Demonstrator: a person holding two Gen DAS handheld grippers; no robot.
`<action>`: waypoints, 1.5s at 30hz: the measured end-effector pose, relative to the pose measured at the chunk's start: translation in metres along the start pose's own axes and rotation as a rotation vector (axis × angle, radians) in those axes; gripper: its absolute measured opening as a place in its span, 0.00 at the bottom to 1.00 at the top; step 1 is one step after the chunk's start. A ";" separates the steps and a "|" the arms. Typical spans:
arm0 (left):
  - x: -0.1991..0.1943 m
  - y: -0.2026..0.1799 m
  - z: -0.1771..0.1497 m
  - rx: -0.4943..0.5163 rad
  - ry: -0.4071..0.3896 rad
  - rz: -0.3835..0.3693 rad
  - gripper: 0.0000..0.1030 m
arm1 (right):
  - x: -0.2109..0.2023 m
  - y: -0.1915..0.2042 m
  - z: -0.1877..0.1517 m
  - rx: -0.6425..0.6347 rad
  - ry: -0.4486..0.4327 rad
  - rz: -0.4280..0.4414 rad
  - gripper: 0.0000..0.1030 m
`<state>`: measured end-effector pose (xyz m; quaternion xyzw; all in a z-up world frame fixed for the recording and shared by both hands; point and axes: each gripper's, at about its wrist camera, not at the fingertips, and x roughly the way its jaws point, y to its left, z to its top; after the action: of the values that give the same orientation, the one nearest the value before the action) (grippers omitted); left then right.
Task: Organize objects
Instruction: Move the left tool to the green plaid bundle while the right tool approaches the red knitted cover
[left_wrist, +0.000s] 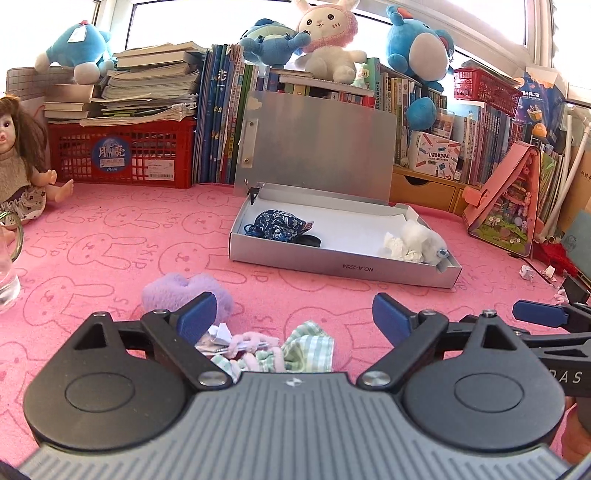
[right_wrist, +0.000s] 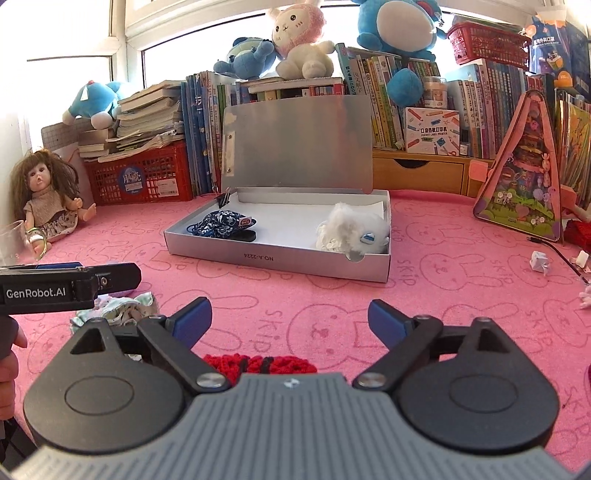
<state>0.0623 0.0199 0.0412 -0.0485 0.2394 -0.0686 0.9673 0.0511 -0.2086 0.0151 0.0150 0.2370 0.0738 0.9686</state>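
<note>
Gaping empty, the left gripper (left_wrist: 294, 317) frames a limp checked cloth bundle (left_wrist: 295, 350) at six o'clock. Soft, light; pinch its bunched middle. The right gripper (right_wrist: 290, 325), equally wide, hovers over red knitwear (right_wrist: 258, 363).

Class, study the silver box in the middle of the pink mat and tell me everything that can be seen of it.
The silver box is shallow, rectangular and looks like cardboard, with a white lining. Its hinged lid stands open, upright against the books behind. A code is printed upside down on the front wall. It rests flat on the pink mat. Inside lie a blue patterned pouch at the left and a white fluffy toy at the right. Neither pair of tongs touches it.
</note>
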 end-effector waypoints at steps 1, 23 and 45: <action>-0.002 -0.001 -0.004 0.002 0.002 0.008 0.91 | -0.002 0.003 -0.003 -0.013 0.000 -0.003 0.94; 0.002 -0.007 -0.034 0.005 0.032 0.103 0.93 | 0.009 0.019 -0.042 -0.066 0.068 -0.024 0.97; 0.021 -0.005 -0.028 -0.027 0.061 0.135 0.95 | 0.015 0.020 -0.042 -0.070 0.105 -0.004 0.97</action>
<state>0.0668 0.0098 0.0078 -0.0434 0.2725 -0.0016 0.9612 0.0422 -0.1869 -0.0278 -0.0234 0.2847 0.0811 0.9549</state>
